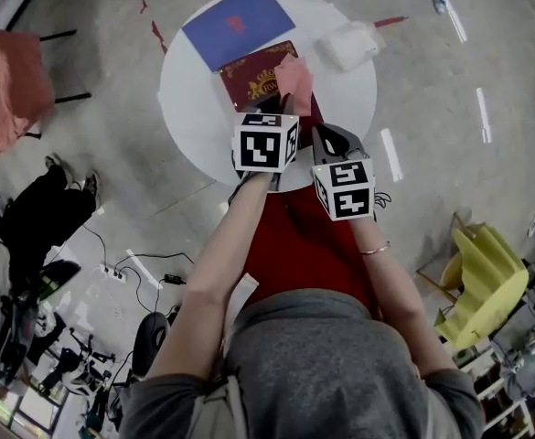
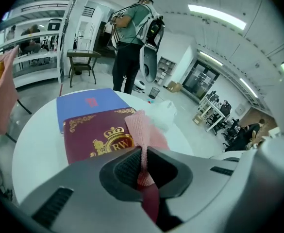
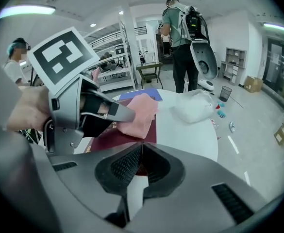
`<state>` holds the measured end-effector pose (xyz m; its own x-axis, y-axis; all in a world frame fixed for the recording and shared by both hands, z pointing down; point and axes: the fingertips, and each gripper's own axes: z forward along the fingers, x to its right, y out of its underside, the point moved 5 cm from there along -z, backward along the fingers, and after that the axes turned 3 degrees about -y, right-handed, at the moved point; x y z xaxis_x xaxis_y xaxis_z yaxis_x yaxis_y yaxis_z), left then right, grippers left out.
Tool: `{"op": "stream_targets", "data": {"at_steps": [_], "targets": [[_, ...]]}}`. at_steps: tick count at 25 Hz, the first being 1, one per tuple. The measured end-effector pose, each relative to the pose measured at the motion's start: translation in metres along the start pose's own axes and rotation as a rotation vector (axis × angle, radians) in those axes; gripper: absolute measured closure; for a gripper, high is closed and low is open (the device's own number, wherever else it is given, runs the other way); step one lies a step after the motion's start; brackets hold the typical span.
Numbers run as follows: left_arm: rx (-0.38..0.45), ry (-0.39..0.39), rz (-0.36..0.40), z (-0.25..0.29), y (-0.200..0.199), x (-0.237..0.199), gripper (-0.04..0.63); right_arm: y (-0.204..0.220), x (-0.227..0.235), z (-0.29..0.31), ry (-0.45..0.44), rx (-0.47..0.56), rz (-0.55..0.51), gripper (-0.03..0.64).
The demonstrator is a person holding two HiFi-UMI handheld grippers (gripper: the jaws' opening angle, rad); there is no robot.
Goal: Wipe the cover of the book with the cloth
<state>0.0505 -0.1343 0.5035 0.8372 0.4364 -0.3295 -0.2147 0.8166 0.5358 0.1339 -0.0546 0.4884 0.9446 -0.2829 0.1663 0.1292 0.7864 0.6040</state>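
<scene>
Both bare forearms reach forward, with the grippers side by side at the head view's centre.
The left gripper (image 2: 142,154) has its jaws clamped on a pink cloth (image 2: 141,130). Just beside it, the right gripper (image 3: 141,152) has its jaws pressed together.

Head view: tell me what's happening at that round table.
A person works with a gripper in each hand. The left gripper has its jaws shut on a pink cloth lying on the cover of the maroon book on the white table. The right gripper sits beside it, jaws shut with nothing between them. A blue book lies beyond.
</scene>
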Motion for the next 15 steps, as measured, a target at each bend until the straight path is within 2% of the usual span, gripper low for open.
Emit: {"op": "stream_targets", "data": {"at_steps": [8, 15], "targets": [[0.013, -0.068, -0.031, -0.022, 0.015, -0.032, 0.561, 0.001, -0.024, 0.016, -0.049, -0.046, -0.071, 0.588], [0.028, -0.114, -0.069, -0.043, 0.03, -0.06, 0.561, 0.005, -0.033, 0.019, -0.031, -0.065, -0.09, 0.588]]}}
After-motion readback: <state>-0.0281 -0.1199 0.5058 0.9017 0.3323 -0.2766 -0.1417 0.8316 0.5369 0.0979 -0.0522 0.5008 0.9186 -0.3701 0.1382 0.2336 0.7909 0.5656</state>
